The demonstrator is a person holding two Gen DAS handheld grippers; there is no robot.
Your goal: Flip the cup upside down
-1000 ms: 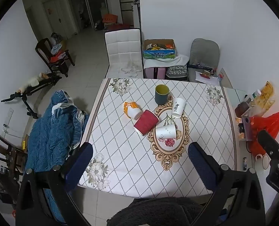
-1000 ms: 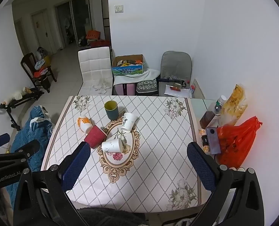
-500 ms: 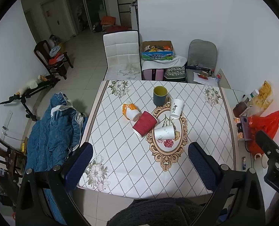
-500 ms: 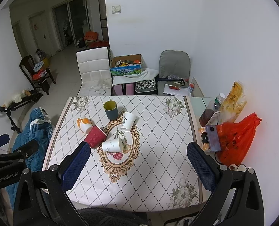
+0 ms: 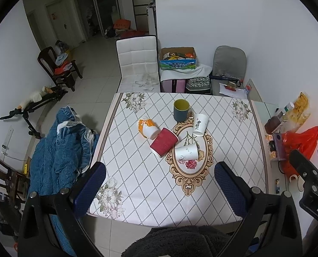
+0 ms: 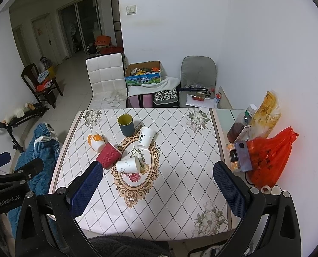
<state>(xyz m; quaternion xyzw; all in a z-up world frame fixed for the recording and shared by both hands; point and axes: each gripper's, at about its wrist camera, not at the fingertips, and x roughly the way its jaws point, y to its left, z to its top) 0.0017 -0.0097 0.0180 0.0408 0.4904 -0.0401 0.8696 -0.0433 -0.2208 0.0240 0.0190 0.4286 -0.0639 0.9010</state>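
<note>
On the table [image 5: 137, 192], going left to right, an orange-and-white paper cup [image 5: 147, 126] lies on its side, a red ribbed paper cup [image 5: 164, 142] lies on its side touching it, and a white paper cup with a faint print [image 5: 186, 153] lies just beside the red one; behind them a dark blue-grey cup with a yellow inside [image 5: 181, 110] stands upright, and a white paper cup with black characters [image 5: 200, 122] leans tilted just beside it. The paper cups look light and thin-walled, easy to crush and quick to roll away, so a gentle pinch across the mid-body seems best; the blue-grey cup looks stiffer and heavier and could be taken by its wall near the rim. Which cup is meant I cannot tell. The left claw [image 5: 159, 186] hangs spread wide, holding nothing, well short of the cups. The right claw [image 6: 156, 185] is likewise released and wide, touching nothing.
</note>
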